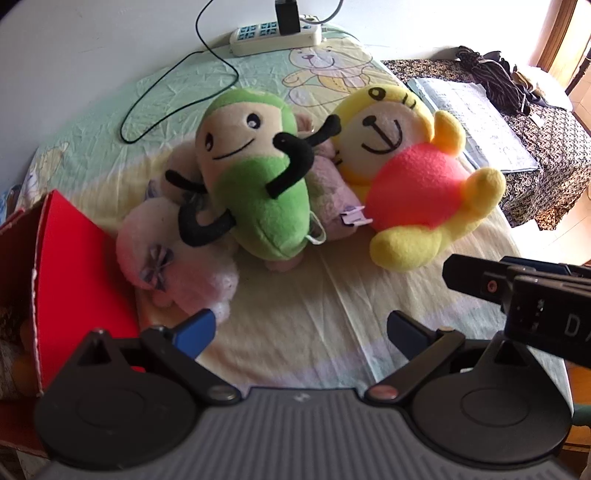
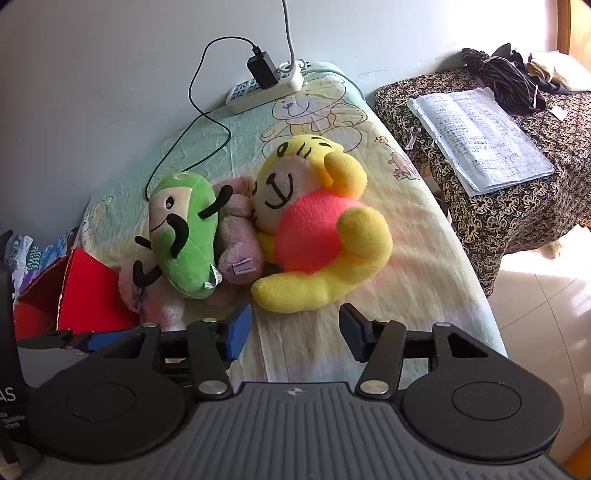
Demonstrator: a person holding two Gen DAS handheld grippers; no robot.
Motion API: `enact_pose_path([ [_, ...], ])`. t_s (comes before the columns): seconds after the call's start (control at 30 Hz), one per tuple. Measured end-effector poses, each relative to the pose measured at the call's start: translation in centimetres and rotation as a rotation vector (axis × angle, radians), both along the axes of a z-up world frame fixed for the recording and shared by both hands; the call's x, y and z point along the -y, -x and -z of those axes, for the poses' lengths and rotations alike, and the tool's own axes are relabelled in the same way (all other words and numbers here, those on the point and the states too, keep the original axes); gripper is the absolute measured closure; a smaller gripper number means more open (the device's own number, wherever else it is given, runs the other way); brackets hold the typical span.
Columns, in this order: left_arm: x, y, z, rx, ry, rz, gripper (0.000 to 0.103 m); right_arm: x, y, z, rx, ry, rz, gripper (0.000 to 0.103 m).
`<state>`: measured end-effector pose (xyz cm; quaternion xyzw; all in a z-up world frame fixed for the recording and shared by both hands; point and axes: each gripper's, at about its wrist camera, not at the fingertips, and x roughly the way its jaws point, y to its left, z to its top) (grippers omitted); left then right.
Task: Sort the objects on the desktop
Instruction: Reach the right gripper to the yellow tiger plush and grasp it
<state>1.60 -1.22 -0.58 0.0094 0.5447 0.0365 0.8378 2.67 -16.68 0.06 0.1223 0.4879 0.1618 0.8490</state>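
On the bear-print sheet (image 1: 332, 314) near the wall lay a heap of plush toys: a green toy (image 1: 255, 173) with a cream face and thin black limbs rested across a pale pink plush (image 1: 177, 254), touching a yellow bear (image 1: 417, 181) with a coral-red belly. A red box (image 1: 74, 266) stood just left. The left gripper (image 1: 299, 328) and right gripper (image 2: 295, 325) both hung released, jaws apart, empty.

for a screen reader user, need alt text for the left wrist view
A green plush and a yellow plush lie on pink ones on a cartoon sheet, beyond the open, empty left gripper. A red box sits left, a power strip behind.
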Motion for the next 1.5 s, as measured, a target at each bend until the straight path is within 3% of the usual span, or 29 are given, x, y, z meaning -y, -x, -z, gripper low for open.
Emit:
enact_pose_path([
  [0.2,0.4,-0.8,0.4,-0.006,0.007,0.038,0.005,0.9,-0.8,0.8,-0.015,-0.022,0.005,0.051],
  [0.37,0.6,-1.8,-1.3,0.081,0.003,0.112,0.009,2.4,-1.7,0.3,-0.030,-0.082,-0.003,0.052],
  [0.53,1.1,-3.5,-3.4,0.155,0.145,0.185,0.009,5.3,-4.3,-0.9,0.001,-0.210,0.055,0.051],
  [0.6,1.8,-3.9,-3.7,0.172,0.197,0.220,0.009,5.7,-5.7,-0.9,0.007,-0.189,0.069,0.051],
  [0.73,3.7,-4.8,-2.5,0.143,0.268,0.262,0.009,6.1,-8.5,0.3,0.067,-0.144,0.051,0.050],
  [0.9,3.9,-6.1,-0.5,0.061,0.355,0.229,0.009,6.8,-11.3,3.2,-0.043,-0.225,0.002,0.049],
  [1.0,3.6,-7.0,0.3,0.043,0.376,0.221,0.009,6.4,-12.2,4.4,-0.080,-0.250,-0.050,0.039],
  [1.1,3.0,-8.3,1.7,0.006,0.402,0.213,0.009,5.7,-13.0,5.5,-0.126,-0.309,-0.108,0.039],
  [1.23,3.0,-9.4,2.7,-0.025,0.433,0.224,0.009,4.6,-14.0,6.6,-0.135,-0.296,-0.131,0.039],
  [1.43,3.1,-10.4,3.6,-0.047,0.448,0.234,0.007,5.2,-14.7,8.2,-0.184,-0.386,-0.106,0.038],
  [1.5,3.1,-10.5,3.8,-0.053,0.453,0.237,0.006,5.7,-14.5,8.4,-0.188,-0.430,-0.102,0.045],
])
